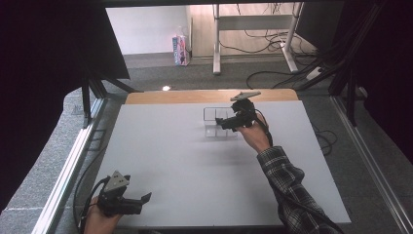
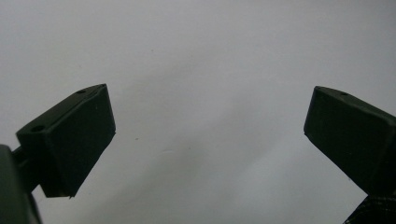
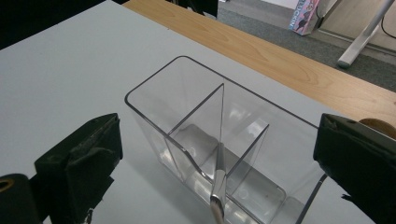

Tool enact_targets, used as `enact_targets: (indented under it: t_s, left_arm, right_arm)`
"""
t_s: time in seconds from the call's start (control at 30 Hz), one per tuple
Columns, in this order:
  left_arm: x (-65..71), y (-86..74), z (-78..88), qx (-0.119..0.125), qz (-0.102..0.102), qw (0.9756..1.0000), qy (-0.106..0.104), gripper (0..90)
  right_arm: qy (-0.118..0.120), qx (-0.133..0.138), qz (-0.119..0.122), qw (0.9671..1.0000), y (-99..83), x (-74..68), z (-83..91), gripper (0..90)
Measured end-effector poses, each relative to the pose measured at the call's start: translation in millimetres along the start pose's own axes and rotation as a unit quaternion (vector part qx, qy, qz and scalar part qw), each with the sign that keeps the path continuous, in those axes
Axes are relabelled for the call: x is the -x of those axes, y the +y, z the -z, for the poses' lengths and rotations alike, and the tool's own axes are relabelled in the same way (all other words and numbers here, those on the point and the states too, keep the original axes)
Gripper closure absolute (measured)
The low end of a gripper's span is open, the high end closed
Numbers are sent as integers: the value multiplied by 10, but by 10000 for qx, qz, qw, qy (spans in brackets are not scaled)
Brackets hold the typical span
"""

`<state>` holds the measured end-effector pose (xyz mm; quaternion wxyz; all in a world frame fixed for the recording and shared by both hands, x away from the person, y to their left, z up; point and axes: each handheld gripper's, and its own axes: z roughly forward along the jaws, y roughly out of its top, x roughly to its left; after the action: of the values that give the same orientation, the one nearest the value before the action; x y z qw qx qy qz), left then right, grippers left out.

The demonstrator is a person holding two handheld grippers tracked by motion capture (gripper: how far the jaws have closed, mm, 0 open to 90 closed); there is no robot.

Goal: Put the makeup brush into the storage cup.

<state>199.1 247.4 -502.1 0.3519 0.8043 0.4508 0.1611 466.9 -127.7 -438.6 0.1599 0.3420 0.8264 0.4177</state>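
A clear plastic organizer (image 1: 210,127) with inner dividers stands on the white table (image 1: 195,165), toward the far middle. In the right gripper view the organizer (image 3: 149,77) sits between the two black jaws, and its compartments look empty. My right gripper (image 1: 225,119) (image 3: 217,140) is open, its jaws straddling the near end of the box without touching its walls. A hand in a plaid sleeve (image 1: 287,185) holds it. My left gripper (image 1: 143,202) (image 2: 205,135) is open at the table's near left corner, with bare white tabletop between its jaws.
A wooden strip (image 1: 209,96) runs along the table's far edge. Beyond it on the floor are desk legs (image 1: 216,44), loose cables (image 1: 272,46) and a pink carton (image 1: 180,49). A metal rail (image 1: 73,161) borders the left side.
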Motion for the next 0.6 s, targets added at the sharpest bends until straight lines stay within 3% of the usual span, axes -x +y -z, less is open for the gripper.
enact_targets:
  t_s: [0.6]
  left_arm:
    - [-2, -2, 0, -5, 5, 10000, 0, 28]
  right_arm:
    - [200, -98, 133, 9997, -89, -102, 171, 3]
